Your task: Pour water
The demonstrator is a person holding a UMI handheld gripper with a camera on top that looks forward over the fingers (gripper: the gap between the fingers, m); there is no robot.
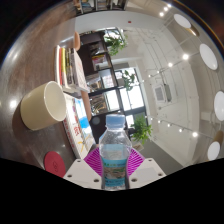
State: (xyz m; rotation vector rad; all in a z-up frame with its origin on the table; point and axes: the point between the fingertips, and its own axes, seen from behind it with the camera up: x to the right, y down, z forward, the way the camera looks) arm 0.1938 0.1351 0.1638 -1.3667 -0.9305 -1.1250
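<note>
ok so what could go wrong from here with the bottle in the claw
1. The clear plastic water bottle with a blue label sits between the claw's pink pads with its white cap on, so no water can pour until that comes off.
2. The view looks tilted far up toward the ceiling, and the round cream cup lies well off to the side, so a pour could miss it.

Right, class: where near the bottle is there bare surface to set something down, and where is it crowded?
Little bare room shows. The gripper is shut on the clear plastic water bottle with a blue cap. Between it and the cream round cup it is crowded with colourful printed sheets. The only free patch seems to be the pale tabletop strip beyond cup and sheets.
</note>
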